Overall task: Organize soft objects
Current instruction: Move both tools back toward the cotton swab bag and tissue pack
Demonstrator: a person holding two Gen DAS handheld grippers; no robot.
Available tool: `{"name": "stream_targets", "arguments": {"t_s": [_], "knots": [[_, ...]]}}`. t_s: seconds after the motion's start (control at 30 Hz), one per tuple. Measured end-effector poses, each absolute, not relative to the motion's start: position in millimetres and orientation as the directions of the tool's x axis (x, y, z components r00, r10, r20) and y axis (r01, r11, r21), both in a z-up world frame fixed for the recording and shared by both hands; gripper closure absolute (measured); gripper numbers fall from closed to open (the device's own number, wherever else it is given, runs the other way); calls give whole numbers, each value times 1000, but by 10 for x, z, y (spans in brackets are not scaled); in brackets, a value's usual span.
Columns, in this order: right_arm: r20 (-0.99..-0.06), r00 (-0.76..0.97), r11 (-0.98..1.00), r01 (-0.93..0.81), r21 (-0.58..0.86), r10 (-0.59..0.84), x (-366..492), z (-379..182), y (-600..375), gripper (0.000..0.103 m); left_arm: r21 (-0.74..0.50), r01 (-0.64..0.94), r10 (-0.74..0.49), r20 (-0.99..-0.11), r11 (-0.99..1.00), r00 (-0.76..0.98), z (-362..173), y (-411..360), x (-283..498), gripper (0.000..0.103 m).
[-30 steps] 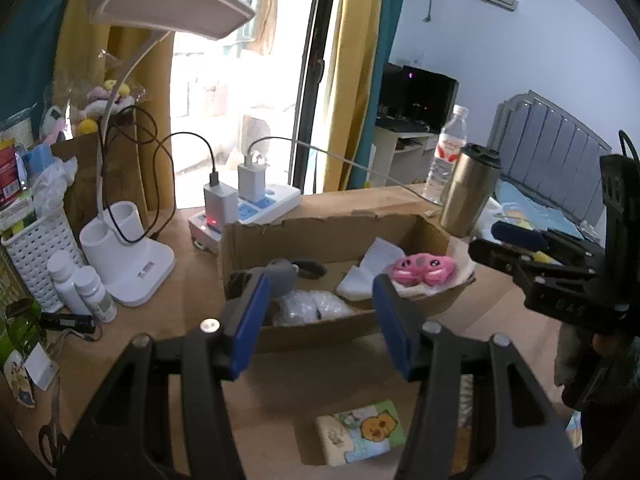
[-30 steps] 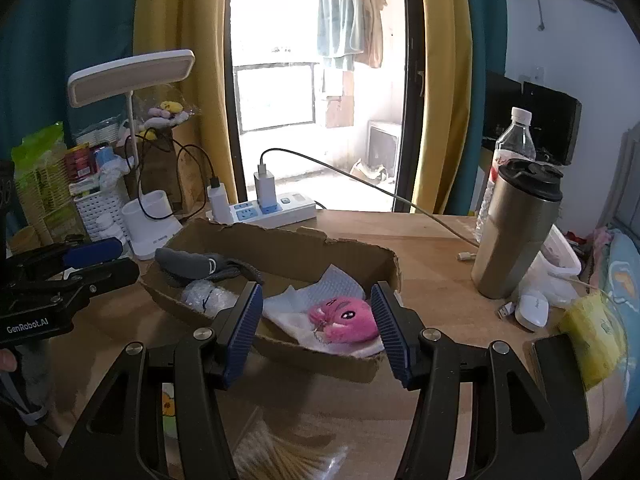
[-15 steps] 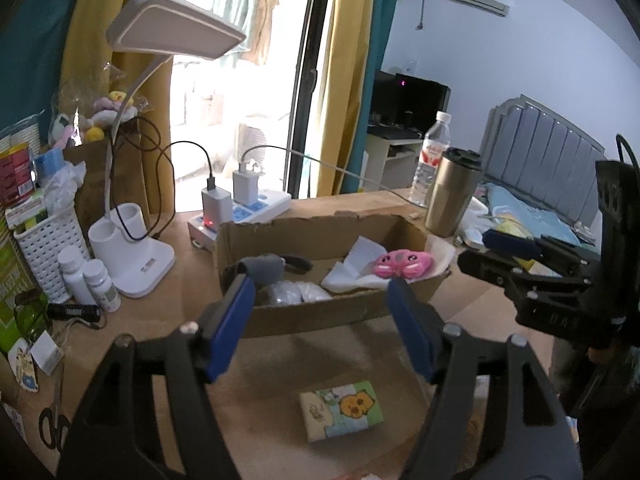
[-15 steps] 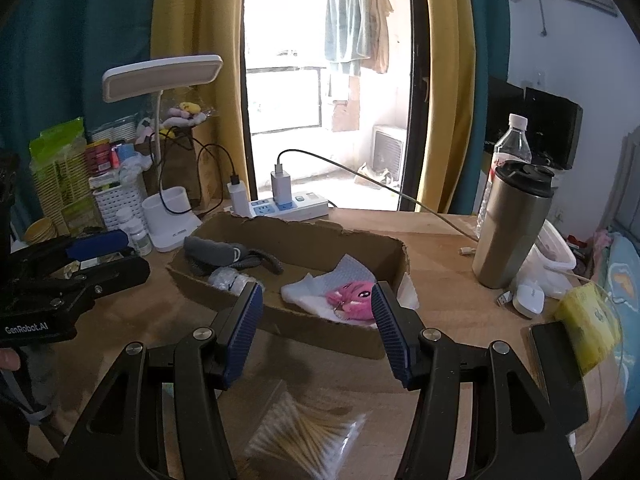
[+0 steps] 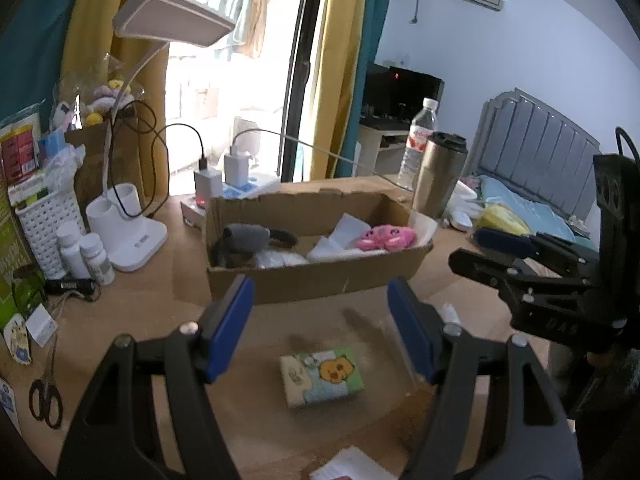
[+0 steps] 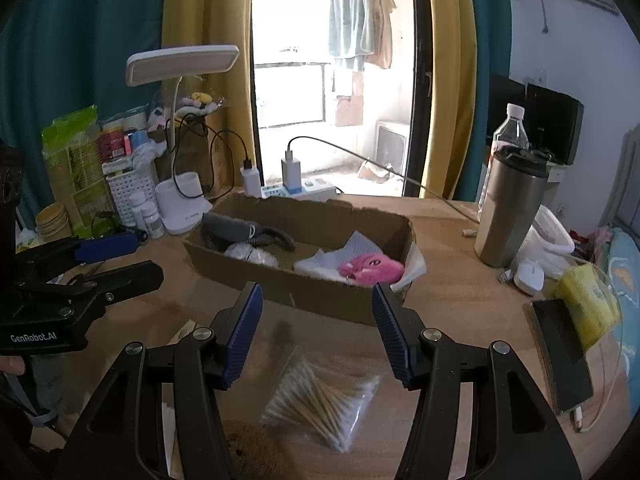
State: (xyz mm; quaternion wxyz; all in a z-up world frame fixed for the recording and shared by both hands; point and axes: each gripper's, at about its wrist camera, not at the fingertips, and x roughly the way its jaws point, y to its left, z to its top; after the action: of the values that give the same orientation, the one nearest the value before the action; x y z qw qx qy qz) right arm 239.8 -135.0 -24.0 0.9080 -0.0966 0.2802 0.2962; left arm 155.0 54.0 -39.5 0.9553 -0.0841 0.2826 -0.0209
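A shallow cardboard box lies on the wooden desk. It holds a pink plush toy on white tissue, a grey soft item and a clear bag. My left gripper is open and empty, above a tissue pack with a yellow duck in front of the box. My right gripper is open and empty, above a bag of cotton swabs.
A white desk lamp, a white basket and small bottles stand left of the box. A power strip lies behind it. A steel tumbler and a water bottle stand on the right. Scissors lie at the front left.
Both grippers have drawn back from the box and away from it. The tissue pack and the cotton swab bag have come fully into view. Both stay open.
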Motion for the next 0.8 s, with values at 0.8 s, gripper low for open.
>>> {"name": "stream_targets", "arguments": {"t_s": [0.8], "knots": [[-654, 580, 791, -610, 47, 485, 2301, -750, -1459, 29, -182, -14, -105, -628, 983, 771, -844, 325, 1421, 32]]}}
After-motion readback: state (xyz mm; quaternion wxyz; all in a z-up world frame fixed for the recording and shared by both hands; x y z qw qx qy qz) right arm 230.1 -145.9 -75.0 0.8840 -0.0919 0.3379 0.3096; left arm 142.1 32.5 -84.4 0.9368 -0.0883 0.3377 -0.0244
